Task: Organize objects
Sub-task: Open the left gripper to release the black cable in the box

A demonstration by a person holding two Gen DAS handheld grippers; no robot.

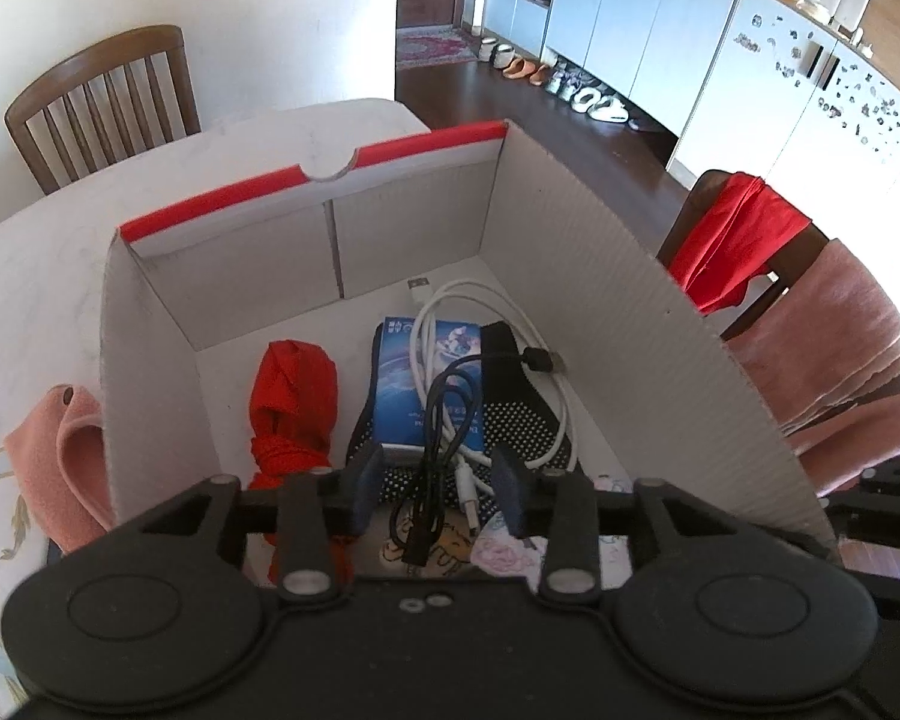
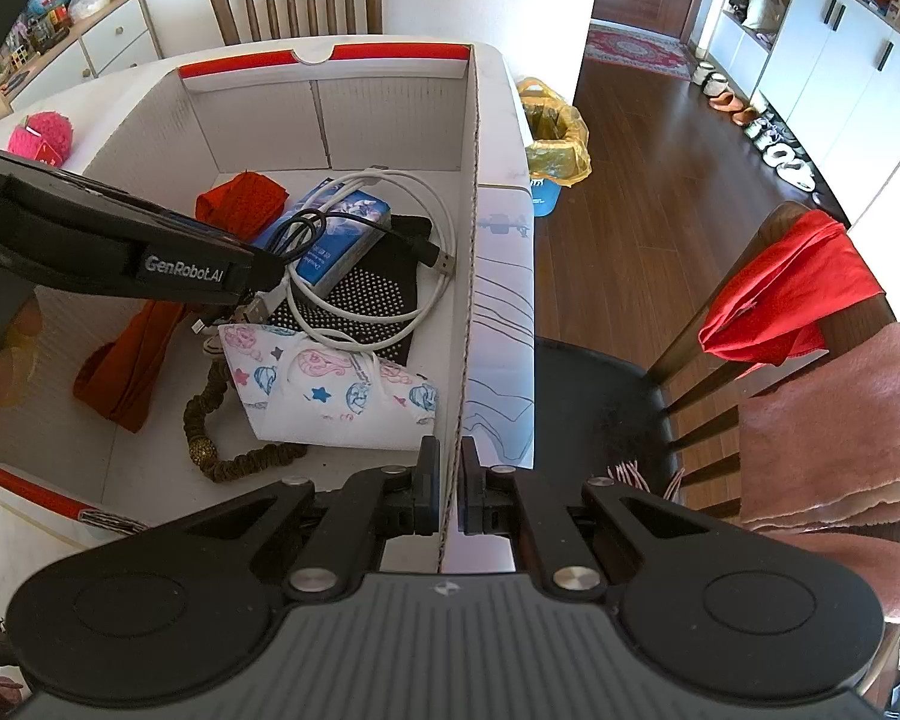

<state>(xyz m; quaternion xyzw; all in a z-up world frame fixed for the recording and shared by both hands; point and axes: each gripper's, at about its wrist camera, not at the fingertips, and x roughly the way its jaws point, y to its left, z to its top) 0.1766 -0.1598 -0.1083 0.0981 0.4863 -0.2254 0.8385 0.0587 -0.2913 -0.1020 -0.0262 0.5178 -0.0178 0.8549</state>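
Left tool (image 1: 443,483) part open over black cable (image 1: 435,420), gripping nothing. Right tool (image 2: 446,495) clamped on box (image 2: 471,276) side wall at worktop (image 1: 36,276) edge.

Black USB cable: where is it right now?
The thin black USB cable lies inside the white corrugated cardboard box, draped over the blue carton beside the coiled white cable.

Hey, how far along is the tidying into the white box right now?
Done: cables, blue packet, red cloth and mask lie in the box. In hand: right tool clamps the box wall; left tool is open over the black cable. Left: pink cloth and pink ball outside.
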